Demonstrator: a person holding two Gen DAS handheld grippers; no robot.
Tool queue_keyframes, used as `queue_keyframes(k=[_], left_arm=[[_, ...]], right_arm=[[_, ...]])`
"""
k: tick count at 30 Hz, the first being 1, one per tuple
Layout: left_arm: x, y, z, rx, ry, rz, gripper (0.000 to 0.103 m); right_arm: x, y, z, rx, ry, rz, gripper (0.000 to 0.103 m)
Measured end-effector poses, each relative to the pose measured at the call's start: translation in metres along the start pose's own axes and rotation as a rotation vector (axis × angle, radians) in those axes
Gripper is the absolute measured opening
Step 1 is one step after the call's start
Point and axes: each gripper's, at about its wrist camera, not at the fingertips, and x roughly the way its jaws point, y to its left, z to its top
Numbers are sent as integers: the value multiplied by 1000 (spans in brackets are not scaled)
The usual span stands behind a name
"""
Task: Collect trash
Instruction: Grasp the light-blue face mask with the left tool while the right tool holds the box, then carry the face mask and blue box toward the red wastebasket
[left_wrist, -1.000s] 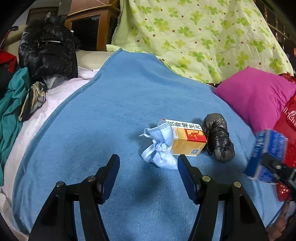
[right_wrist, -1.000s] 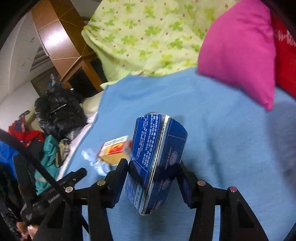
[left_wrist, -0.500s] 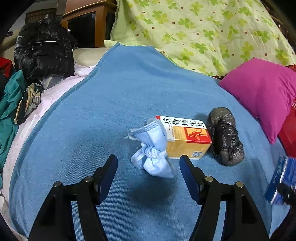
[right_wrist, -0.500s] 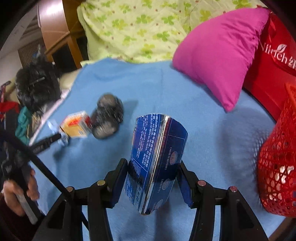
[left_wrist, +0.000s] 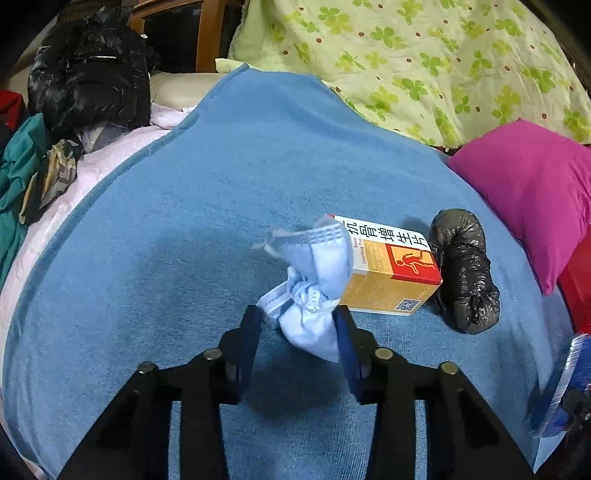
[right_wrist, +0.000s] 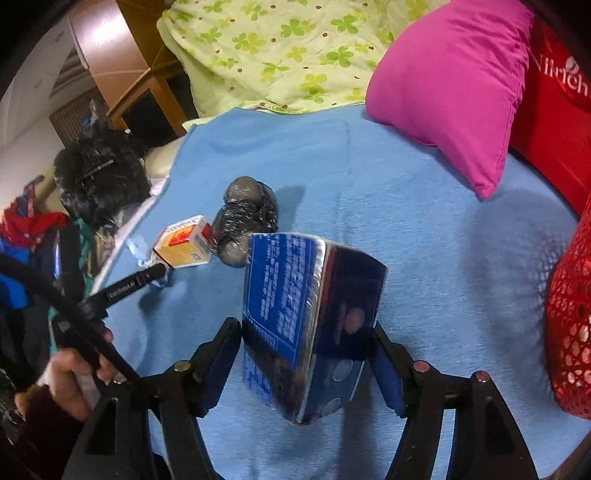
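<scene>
A: Pale blue cloth, a knotted face mask, lies on the blue blanket against the left end of the orange medicine box; the left gripper is closing around the mask's lower bulge.

B: It may catch only a loose fold, and the mask could slip.

A: Right of the box, the right gripper is opening around a dark blue carton.

B: It isn't over the red basket, so the carton could drop onto the blanket.
</scene>
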Motion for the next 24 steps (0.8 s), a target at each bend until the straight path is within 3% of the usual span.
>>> queue_keyframes(k=[8, 16, 24], left_arm=[[-29, -8, -6, 30, -66, -48, 38], [-61, -36, -17, 169, -167, -115, 38], [-69, -60, -27, 260, -162, -194, 38]], right_arm=[[1, 3, -1, 17, -33, 18, 72], [9, 7, 1, 33, -44, 19, 72], [21, 17, 2, 32, -34, 6, 72]])
